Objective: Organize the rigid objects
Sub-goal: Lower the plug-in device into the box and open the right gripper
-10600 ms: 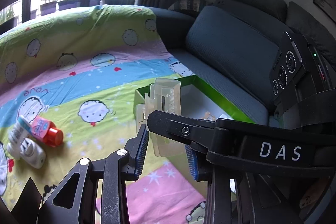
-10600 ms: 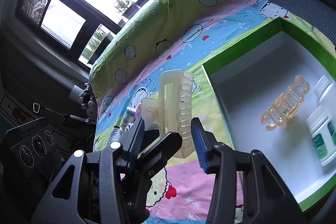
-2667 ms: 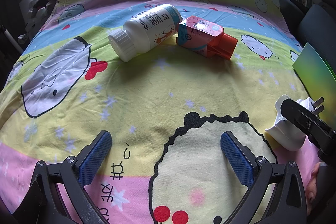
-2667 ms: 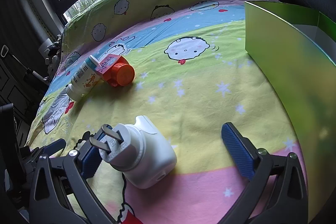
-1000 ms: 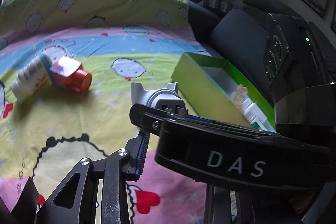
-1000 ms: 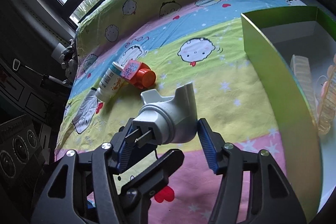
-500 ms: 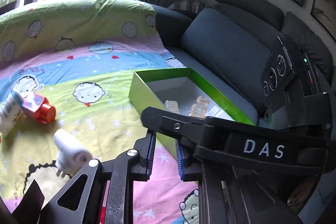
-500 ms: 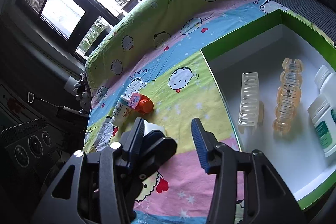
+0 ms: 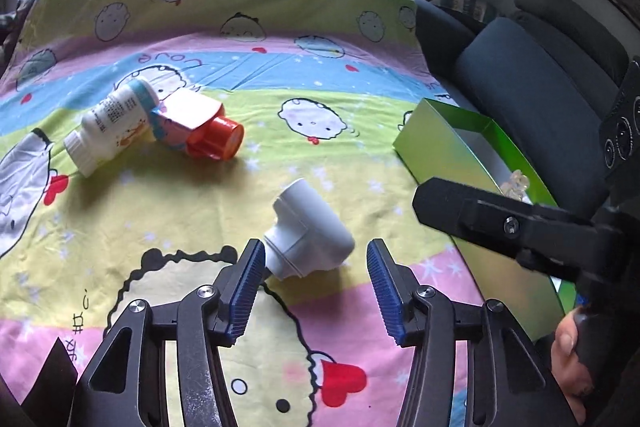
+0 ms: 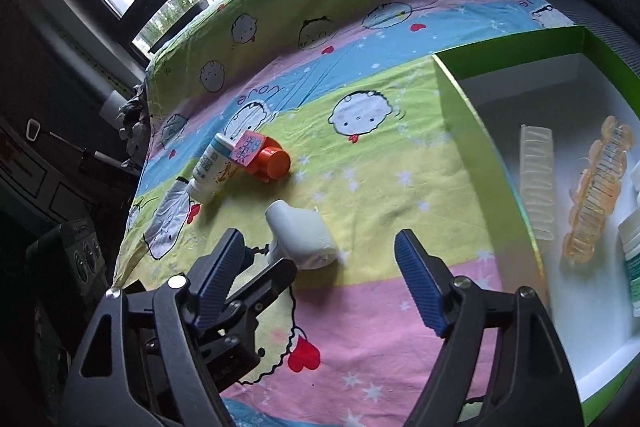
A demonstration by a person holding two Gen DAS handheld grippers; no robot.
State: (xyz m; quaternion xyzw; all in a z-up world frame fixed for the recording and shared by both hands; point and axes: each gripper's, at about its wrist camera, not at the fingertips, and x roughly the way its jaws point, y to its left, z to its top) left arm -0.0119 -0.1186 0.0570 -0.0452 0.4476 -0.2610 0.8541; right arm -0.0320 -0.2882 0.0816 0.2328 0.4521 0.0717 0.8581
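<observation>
While my left gripper (image 9: 316, 279) hangs low over the sheet (image 9: 132, 211) with its jaws opening, the white plug adapter (image 9: 310, 239) lies just ahead of the blue pads, its near end close by the left pad (image 9: 248, 287) and nothing pressing on it yet. My right gripper (image 10: 320, 279) hovers nearby, jaws opening too, empty, with the same adapter ahead of it and toward its left finger.

To take the adapter cleanly I judge one gripper should go in alone: bring the pads level with the broad round body, one on each side, and close across it, not on the narrow collar, where it could roll or slip.

To the right, the green box (image 9: 440, 151) stands near, its wall the edge to lift over; inside I see a clear hair clip (image 10: 536, 179) and an orange one (image 10: 596, 187), with free floor at the far end. Far left lie a white bottle (image 9: 108, 127) and an orange-capped container (image 9: 200, 131), touching, well apart from the adapter, so my approach has room.
</observation>
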